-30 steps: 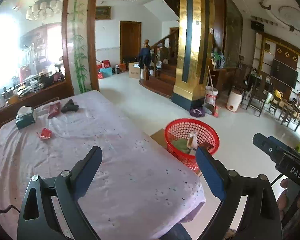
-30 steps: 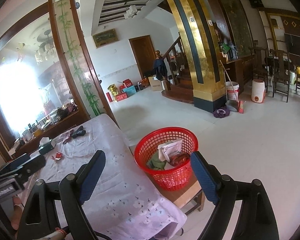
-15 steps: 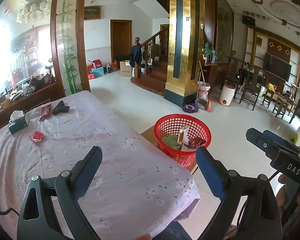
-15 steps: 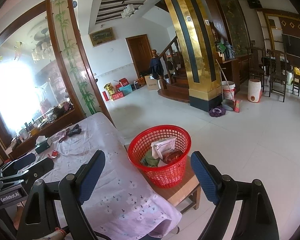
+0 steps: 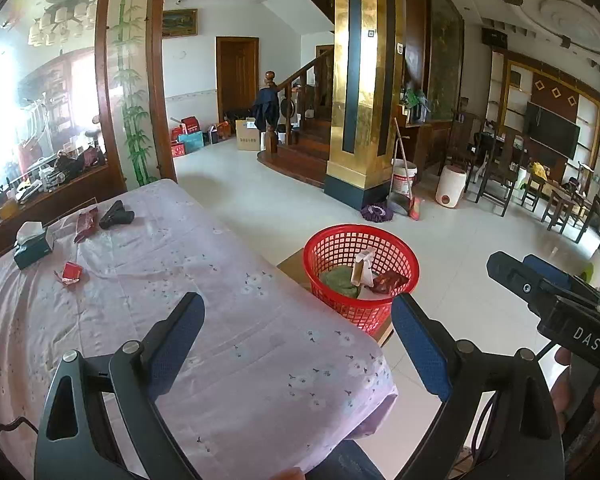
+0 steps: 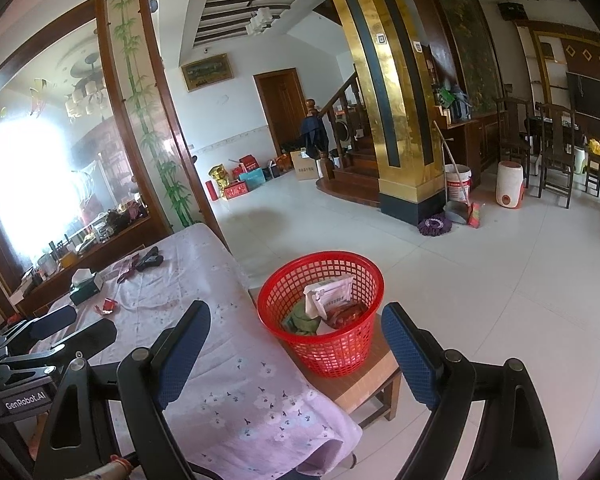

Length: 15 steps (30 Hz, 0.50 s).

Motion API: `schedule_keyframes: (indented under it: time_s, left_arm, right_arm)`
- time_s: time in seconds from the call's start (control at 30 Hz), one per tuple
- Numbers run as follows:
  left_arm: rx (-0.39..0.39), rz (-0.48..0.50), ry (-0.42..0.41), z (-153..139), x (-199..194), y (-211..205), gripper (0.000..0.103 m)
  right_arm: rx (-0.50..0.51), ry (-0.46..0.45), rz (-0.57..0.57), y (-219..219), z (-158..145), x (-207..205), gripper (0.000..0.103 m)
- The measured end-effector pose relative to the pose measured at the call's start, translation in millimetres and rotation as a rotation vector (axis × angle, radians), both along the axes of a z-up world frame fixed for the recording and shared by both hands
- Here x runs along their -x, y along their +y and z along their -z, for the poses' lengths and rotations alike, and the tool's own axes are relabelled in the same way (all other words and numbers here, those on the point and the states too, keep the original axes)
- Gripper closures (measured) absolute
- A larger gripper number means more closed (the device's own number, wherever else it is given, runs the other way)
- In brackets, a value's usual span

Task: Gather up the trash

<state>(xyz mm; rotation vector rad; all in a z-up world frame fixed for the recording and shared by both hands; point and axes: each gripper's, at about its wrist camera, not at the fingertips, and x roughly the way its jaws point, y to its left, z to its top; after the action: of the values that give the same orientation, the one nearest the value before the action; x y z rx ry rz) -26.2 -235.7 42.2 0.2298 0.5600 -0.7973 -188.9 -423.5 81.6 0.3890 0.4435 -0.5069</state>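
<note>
red basket: lower contents hidden | right gripper: cut off at edge

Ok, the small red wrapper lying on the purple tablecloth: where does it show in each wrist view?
Left wrist view: the small red wrapper lies at the left, on the tablecloth, just below the tissue box.
Right wrist view: the wrapper sits far left at mid-height, again below the tissue box.
Shared landmark: the red basket, beside the table's right edge in both.
</note>
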Motion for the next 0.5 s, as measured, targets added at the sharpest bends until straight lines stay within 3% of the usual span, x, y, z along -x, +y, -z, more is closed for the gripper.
schedule_keyframes:
  time_s: [0.5]
  left_arm:
    - [-0.006,0.007,0.002,1.1,-0.9,-2.1,0.009]
  right_arm:
    - [-0.004,0.012,0.003,-1.9,6.2,0.1,0.013]
